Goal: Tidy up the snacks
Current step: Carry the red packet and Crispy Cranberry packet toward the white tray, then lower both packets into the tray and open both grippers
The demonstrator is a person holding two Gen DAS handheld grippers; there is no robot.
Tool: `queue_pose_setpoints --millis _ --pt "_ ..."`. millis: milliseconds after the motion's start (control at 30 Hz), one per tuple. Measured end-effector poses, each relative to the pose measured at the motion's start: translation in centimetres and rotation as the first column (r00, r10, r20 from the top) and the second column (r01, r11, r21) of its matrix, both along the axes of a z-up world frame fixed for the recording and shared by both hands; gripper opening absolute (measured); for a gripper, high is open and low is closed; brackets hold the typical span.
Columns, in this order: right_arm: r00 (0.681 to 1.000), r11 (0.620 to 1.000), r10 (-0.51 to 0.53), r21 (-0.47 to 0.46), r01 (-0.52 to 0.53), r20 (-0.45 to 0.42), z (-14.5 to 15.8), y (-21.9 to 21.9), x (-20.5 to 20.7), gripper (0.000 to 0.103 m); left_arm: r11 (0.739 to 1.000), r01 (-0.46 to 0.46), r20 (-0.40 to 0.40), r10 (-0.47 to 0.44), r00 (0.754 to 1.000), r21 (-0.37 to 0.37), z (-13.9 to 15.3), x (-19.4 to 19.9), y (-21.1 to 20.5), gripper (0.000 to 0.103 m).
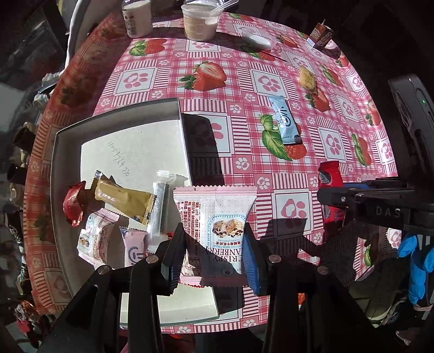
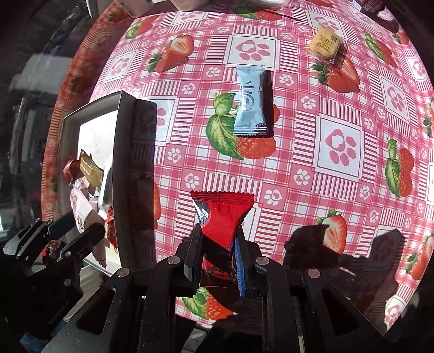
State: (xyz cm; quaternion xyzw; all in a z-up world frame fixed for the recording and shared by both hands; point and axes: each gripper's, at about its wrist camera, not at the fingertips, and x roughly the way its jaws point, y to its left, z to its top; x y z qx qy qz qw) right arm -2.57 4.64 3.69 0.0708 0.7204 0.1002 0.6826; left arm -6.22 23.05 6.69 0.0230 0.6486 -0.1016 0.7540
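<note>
My left gripper (image 1: 214, 252) is shut on a pink cranberry-crisp packet (image 1: 217, 217), held above the right wall of the white cardboard box (image 1: 135, 135). Several wrapped snacks lie in the box: a tan bar (image 1: 122, 197), a red candy (image 1: 73, 203) and pink packets (image 1: 97, 241). My right gripper (image 2: 217, 249) is shut on a red snack packet (image 2: 221, 214), lifted over the checked tablecloth to the right of the box (image 2: 119, 152). In the left wrist view, that red packet (image 1: 329, 179) and the right gripper (image 1: 333, 195) show at the right.
On the strawberry tablecloth (image 2: 339, 141) lie a light-blue packet (image 2: 251, 101) (image 1: 287, 119) and a yellow cracker pack (image 2: 324, 43) (image 1: 308, 78). At the far edge stand a milk bottle (image 1: 137, 17), a plastic cup (image 1: 200, 20), a white lid (image 1: 259, 39) and a brown drink carton (image 1: 322, 35).
</note>
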Motion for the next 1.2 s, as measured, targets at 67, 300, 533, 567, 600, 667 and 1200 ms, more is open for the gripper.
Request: queue_pose_setpoints --millis 67,300,533,567,600,667,1200 --pt "1.000 1.000 0.024 0.012 -0.024 0.004 -0.4 1.2 0.2 0.021 0.999 -0.039 0.005 0.039 0.999 0.012 0.1 0.2 1.6 0.043" --pt "0.993 0.992 0.115 0.049 -0.116 0.018 0.4 6.4 0.5 0.021 0.991 -0.131 0.012 0.131 0.991 0.034 0.1 0.5 5.7 0.043" --pt "0.981 0.979 0.189 0.075 -0.192 0.036 1.0 11.2 1.5 0.022 0.981 -0.190 0.007 0.190 0.982 0.043 -0.1 0.3 8.6 0.043" --pt "0.979 0.977 0.198 0.077 -0.200 0.038 1.1 11.8 1.6 0.022 0.980 -0.195 0.007 0.195 0.981 0.045 -0.2 0.3 8.9 0.043" --pt "0.978 0.975 0.206 0.078 -0.209 0.040 1.1 12.4 1.7 0.022 0.979 -0.198 0.006 0.198 0.980 0.047 -0.2 0.3 9.1 0.043" --pt "0.974 0.971 0.221 0.081 -0.224 0.041 1.1 13.3 1.8 0.022 0.978 -0.204 0.006 0.204 0.979 0.052 -0.3 0.3 9.6 0.043" --pt "0.956 0.951 0.291 0.097 -0.293 0.035 0.5 18.9 3.9 0.022 0.967 -0.238 -0.026 0.241 0.970 0.085 -2.0 0.5 12.0 0.043"
